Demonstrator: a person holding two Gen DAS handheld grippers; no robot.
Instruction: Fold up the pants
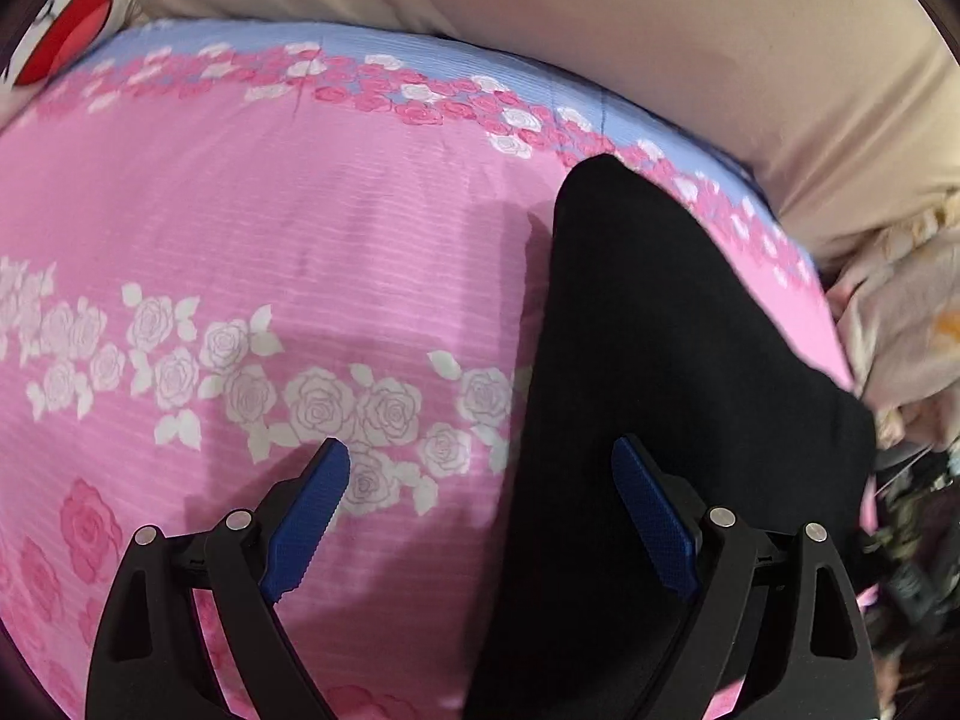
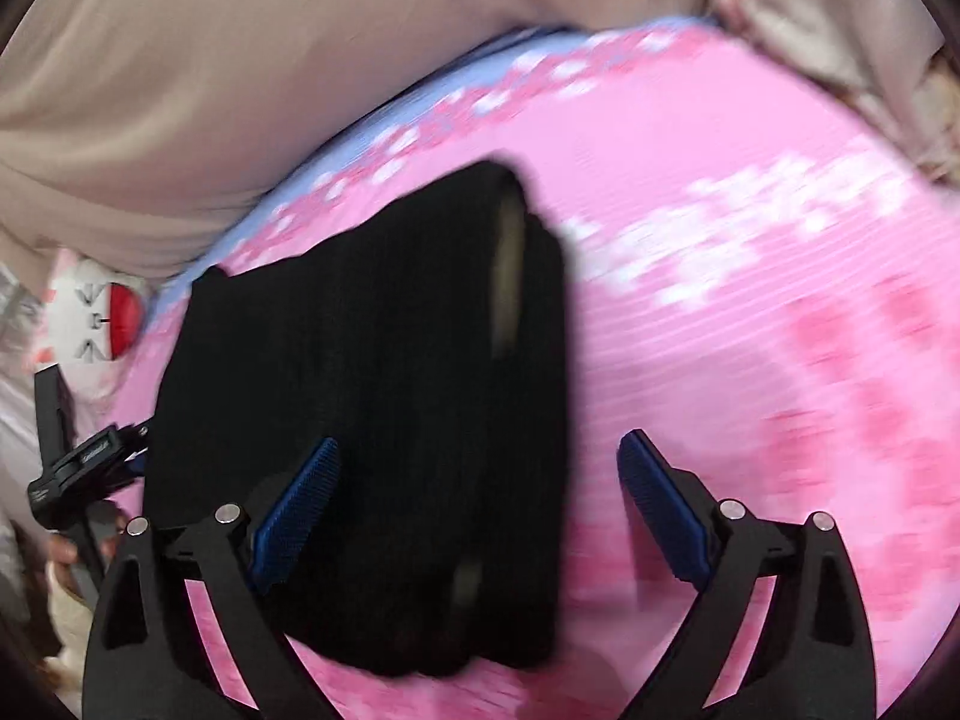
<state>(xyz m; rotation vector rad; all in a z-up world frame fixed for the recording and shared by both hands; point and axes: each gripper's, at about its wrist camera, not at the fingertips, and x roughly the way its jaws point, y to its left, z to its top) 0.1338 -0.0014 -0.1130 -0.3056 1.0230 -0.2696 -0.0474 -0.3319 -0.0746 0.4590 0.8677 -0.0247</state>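
The black pants lie folded into a compact block on the pink floral bedsheet. In the left wrist view the pants stretch along the right side. My left gripper is open and empty, hovering above the sheet with its right finger over the pants' edge. My right gripper is open and empty above the folded pants' near right part. The left gripper also shows at the left edge of the right wrist view.
A beige cushion or headboard runs along the far side of the bed. A white and red item lies at the far corner. Crumpled pale cloth sits off the bed's right edge.
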